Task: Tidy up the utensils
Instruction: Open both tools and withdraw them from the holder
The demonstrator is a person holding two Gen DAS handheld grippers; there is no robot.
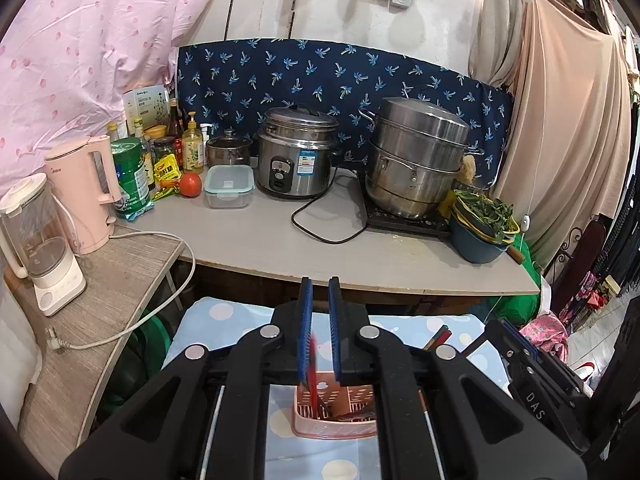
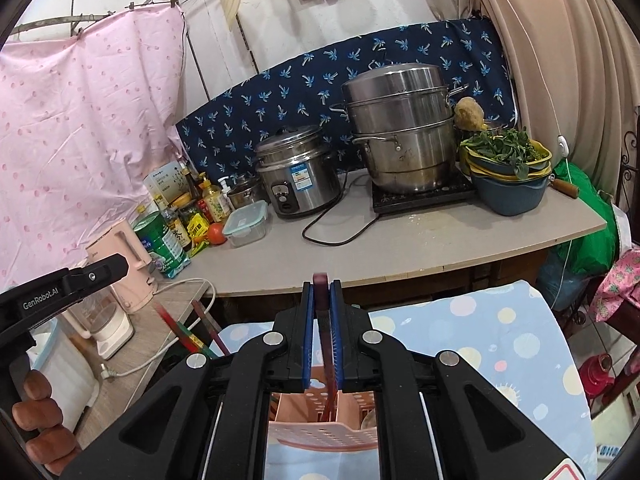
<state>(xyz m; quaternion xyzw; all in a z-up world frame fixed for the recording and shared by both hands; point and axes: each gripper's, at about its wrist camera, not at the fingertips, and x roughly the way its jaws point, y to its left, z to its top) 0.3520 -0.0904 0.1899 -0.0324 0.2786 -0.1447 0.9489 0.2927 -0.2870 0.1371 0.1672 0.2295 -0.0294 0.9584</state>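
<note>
Blue pads: both grippers have ribbed blue rubber on black jaws, so contact is easy to spot.
Right gripper (image 2: pixel 322 336): jaws narrowed right down, pinching a dark red chopstick (image 2: pixel 323 320). The stick's tip pokes out just past the fingertips, and the rest runs back down between the pads toward the basket.
Long axis: pretty much in line with the fingers, pointing down into the pink utensil basket (image 2: pixel 320 432), which sits directly under the tool. My guess is the next move is a plain lower or lift along that line, no sideways reach.
Left gripper (image 1: pixel 320 336): jaws partway apart. A red chopstick (image 1: pixel 311 376) lies against the left-hand pad, blurry. There's a clear gap to the other pad, so I can't tell if it's really held or just leaning there.
Nearer hand: both hover over the same basket (image 1: pixel 336 412). The right one has the firm hold, so it looks like the one doing the work.
Basket contents: slotted pink plastic with a divider. There are a few dark sticks in it, and something rounded in the right-hand cell I can't make out.
More sticks: red and green ones (image 2: pixel 188 336) stick up by the left tool in the right wrist view.
Underneath: blue polka-dot cloth (image 2: pixel 480 340).
Beyond: grey counter (image 1: pixel 280 248) holding a rice cooker (image 1: pixel 298 156) and a steamer pot (image 1: pixel 416 156), well apart from the basket.
</note>
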